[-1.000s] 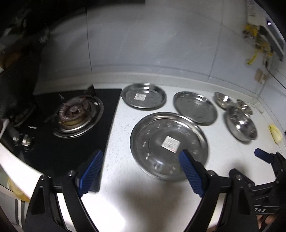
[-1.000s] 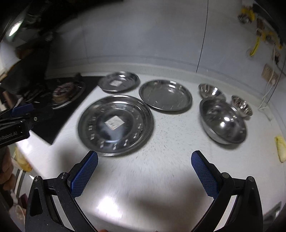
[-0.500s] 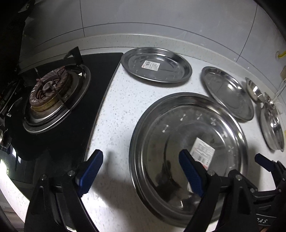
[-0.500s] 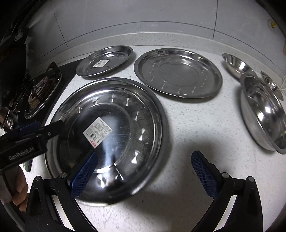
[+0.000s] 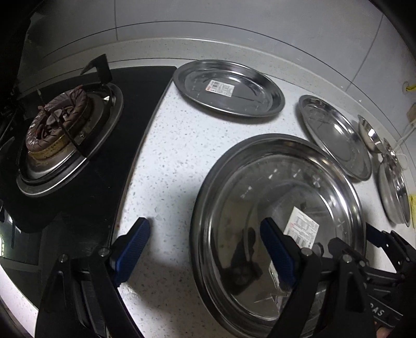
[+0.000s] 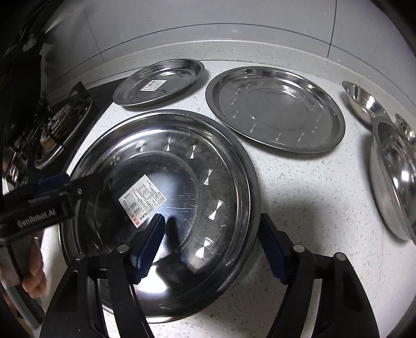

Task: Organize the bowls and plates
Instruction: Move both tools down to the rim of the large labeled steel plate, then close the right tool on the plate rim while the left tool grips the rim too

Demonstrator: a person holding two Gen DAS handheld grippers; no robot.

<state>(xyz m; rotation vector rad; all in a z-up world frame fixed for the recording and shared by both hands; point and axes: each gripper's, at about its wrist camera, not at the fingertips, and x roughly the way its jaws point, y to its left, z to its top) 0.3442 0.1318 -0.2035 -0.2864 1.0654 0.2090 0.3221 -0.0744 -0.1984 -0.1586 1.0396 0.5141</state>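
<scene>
The right gripper has its blue fingers closing, one finger over the basin of the large steel plate and the other outside its near right rim, so the rim stands between them; contact with the pads cannot be told. The left gripper keeps its fingers spread wide, the left one over bare counter and the right one over the plate's basin, the plate's left rim between them and untouched. A white label lies near the plate's centre. Behind it rest a small labelled plate and a medium plate, apart from each other; to the right stand a large bowl and a smaller bowl. A black gas hob with burner borders the speckled white counter on the left. Pale wall tiles rise behind. A hand grips the left tool's handle.
</scene>
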